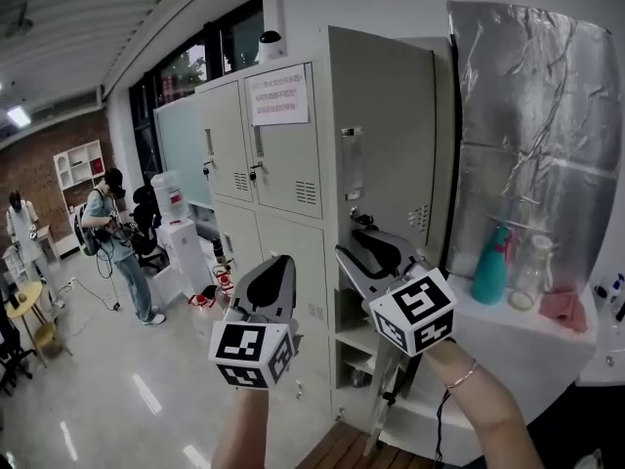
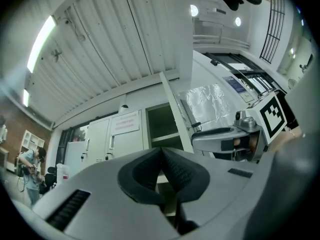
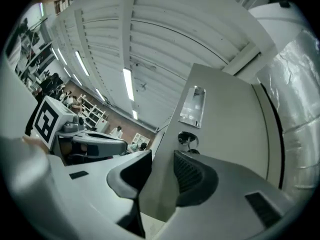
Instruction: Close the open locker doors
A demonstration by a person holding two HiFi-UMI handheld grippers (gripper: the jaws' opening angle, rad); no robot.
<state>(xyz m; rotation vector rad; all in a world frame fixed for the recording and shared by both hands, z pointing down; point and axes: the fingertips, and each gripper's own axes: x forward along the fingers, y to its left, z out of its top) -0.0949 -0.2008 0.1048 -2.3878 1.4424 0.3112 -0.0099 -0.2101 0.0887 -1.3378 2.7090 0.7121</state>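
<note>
Grey sheet-metal lockers (image 1: 264, 154) stand in a bank. Their doors are flat and smooth, with small louvred vents, and a white paper notice (image 1: 278, 96) is stuck to one upper door. The open locker door (image 1: 381, 135) stands swung out from the bank, with a clear label holder and a lock on its face.

The right gripper (image 3: 160, 158) has its ribbed black pads spread wide on either side of this door's free edge. The panel passes between them without being squeezed. The left gripper (image 2: 161, 154) sits lower left in the head view, clear of the lockers, with its pads pressed together on nothing.

The right gripper hides the door's lower end, and the door itself hides most of its compartment. Lower shelves (image 1: 356, 345) show beneath, with dark contents too small to make out.

To the right, a white niche (image 1: 527, 345) backed with crinkled silver foil (image 1: 537, 106) holds a teal bottle (image 1: 491, 264), a clear glass flask (image 1: 532, 274) and a pink cloth (image 1: 564, 309).
</note>
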